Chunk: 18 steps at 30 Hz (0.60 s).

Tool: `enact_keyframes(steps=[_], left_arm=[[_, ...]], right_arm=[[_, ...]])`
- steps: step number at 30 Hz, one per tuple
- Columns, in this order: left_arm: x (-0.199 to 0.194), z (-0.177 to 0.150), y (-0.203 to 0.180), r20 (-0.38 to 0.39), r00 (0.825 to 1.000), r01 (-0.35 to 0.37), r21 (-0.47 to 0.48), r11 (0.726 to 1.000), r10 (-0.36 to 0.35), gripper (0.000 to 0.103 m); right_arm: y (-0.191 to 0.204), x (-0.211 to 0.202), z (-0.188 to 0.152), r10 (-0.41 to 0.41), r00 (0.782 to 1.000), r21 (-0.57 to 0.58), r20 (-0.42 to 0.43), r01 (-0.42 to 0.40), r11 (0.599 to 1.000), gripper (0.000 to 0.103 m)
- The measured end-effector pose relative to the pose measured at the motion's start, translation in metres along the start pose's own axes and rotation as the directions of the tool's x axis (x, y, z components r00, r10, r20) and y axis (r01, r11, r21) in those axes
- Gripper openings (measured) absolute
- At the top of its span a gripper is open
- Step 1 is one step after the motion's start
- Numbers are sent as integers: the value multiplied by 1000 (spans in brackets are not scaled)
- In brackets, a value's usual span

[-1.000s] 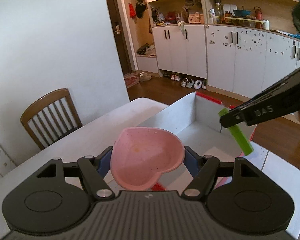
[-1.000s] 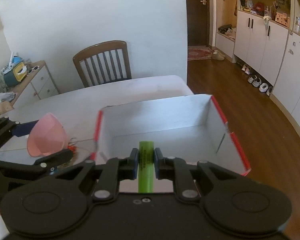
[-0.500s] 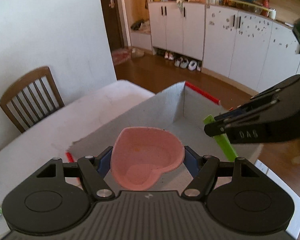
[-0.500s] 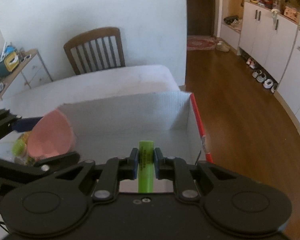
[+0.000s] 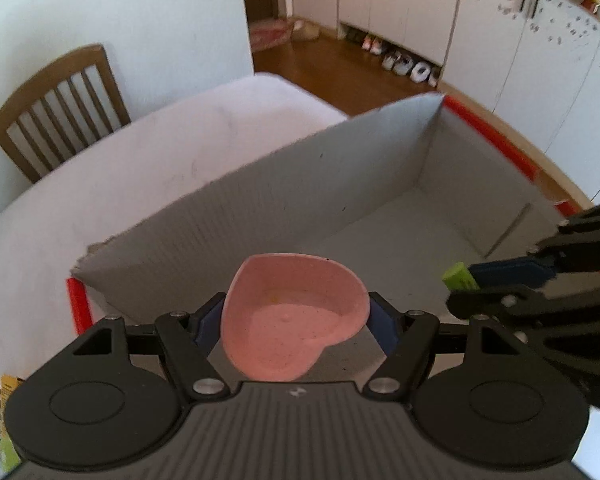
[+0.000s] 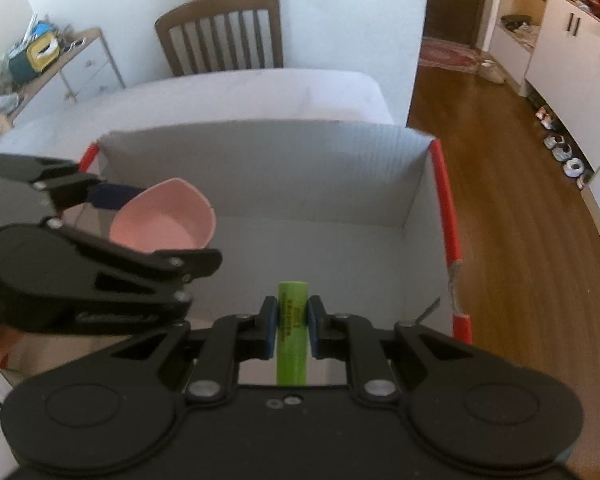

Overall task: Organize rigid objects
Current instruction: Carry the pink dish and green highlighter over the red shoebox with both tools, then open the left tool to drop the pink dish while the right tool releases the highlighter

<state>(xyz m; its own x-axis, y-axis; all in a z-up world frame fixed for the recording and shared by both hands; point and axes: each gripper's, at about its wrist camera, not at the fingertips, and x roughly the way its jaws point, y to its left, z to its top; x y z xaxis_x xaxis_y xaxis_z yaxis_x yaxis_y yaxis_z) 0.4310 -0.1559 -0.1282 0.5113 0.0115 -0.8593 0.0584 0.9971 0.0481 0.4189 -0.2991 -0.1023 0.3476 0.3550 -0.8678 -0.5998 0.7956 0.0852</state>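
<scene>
My left gripper [image 5: 296, 314] is shut on a pink heart-shaped dish [image 5: 294, 322] and holds it over the near left part of a white cardboard box with red edges [image 5: 260, 216]. The dish also shows in the right wrist view [image 6: 164, 220]. My right gripper [image 6: 293, 322] is shut on a green stick-shaped tube [image 6: 293, 332] and holds it above the box's near side [image 6: 320, 176]. The tube's tip shows in the left wrist view [image 5: 458, 276], to the right of the dish. The box floor looks bare.
The box stands on a white table [image 5: 140, 152] near its right edge, with wooden floor [image 6: 500, 200] beyond. A wooden chair [image 6: 224, 32] stands at the table's far side. A green and yellow packet [image 5: 2, 420] lies at the left.
Both grippers have moved forward and lower over the box, each still holding its object. The dish and the tube now hang inside the box's outline.
</scene>
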Motion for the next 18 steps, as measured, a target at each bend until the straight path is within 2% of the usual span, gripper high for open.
enact_keyframes(steps=[9,18], left_arm=[[30,11,-4,-105,994,1,-28,1000,-4,74],[44,13,-4,-147,989,10,-41,999,-16,74]], right_arm=[[-3,18,2,6,996,-27,-85,-8,1000,14],[-5,29,0,3,991,-28,-137,-7,1000,14]])
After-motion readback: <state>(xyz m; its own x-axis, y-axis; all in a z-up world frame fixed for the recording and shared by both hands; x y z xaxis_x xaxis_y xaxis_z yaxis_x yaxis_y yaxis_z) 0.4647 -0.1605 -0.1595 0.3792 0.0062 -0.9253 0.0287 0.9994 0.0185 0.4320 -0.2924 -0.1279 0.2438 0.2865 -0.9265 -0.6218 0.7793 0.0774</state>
